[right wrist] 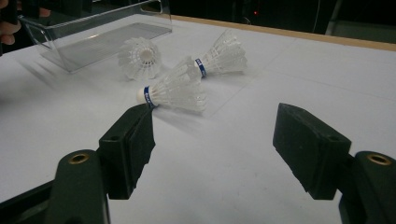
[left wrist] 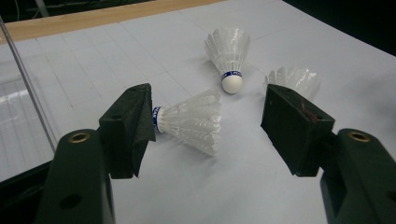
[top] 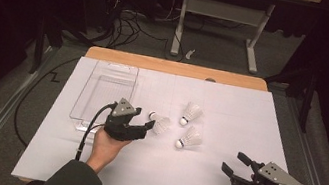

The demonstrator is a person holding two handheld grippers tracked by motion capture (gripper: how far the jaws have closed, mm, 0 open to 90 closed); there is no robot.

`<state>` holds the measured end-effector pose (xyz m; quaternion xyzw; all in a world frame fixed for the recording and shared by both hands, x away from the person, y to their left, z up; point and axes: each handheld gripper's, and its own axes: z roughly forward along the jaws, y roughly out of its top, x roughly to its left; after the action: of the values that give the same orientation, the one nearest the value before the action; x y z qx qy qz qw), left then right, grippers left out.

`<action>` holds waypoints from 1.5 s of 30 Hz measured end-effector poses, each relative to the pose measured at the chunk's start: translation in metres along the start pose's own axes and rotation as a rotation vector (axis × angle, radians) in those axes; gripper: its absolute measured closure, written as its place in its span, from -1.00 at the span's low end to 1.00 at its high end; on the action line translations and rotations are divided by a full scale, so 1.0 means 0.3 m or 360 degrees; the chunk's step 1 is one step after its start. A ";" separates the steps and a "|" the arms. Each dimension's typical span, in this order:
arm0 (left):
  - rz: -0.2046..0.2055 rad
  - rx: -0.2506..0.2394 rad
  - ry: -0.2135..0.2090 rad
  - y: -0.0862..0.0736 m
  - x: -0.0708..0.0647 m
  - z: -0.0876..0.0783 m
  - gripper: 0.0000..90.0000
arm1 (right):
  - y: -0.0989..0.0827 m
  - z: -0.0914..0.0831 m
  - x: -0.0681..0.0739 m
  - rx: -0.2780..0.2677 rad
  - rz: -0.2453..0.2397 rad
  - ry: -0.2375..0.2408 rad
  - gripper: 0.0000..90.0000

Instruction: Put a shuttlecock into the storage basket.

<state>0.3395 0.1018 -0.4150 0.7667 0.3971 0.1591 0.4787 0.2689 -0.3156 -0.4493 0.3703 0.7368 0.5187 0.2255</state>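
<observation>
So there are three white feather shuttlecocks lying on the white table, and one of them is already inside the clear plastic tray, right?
Not quite: the clear plastic tray holds nothing. All three white feather shuttlecocks lie on the white table beside it, as the high view shows.

White shuttlecocks (left wrist: 196, 120) are showing blue bands near white corks; the grippers' pads (left wrist: 133, 128) are looking black, the tray (top: 104, 93) clear

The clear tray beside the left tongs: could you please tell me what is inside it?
Nothing: the clear tray shows only its bare floor. All three shuttlecocks lie outside on the white sheet.
</observation>
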 end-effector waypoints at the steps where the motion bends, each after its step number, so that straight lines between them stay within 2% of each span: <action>1: 0.0000 -0.0001 -0.0002 0.002 0.000 0.001 -0.22 | 0.000 0.000 0.000 0.0002 0.0002 0.0001 -0.35; 23: 0.0024 0.0020 -0.0019 0.041 -0.011 0.053 -0.22 | 0.000 -0.001 0.000 -0.0003 -0.0003 0.0003 -0.35; 26: 0.0044 0.0012 -0.0011 0.048 -0.016 0.058 -0.22 | 0.000 0.000 0.000 -0.0003 -0.0003 0.0004 -0.34; 32: 0.0042 0.0001 -0.0014 0.063 -0.022 0.073 -0.21 | 0.000 -0.002 -0.001 -0.0006 -0.0006 -0.0002 -0.34; 39: 0.0049 0.0009 -0.0022 0.082 -0.026 0.087 -0.21 | -0.003 0.000 -0.012 0.0009 0.0008 -0.0017 -0.34; 45: 0.0060 0.0004 -0.0004 0.098 -0.032 0.095 -0.21 | -0.006 0.005 -0.021 0.0031 0.0011 -0.0026 -0.34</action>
<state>0.3644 0.0705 -0.4024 0.7749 0.3822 0.1667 0.4751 0.2734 -0.3200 -0.4517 0.3792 0.7387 0.5092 0.2262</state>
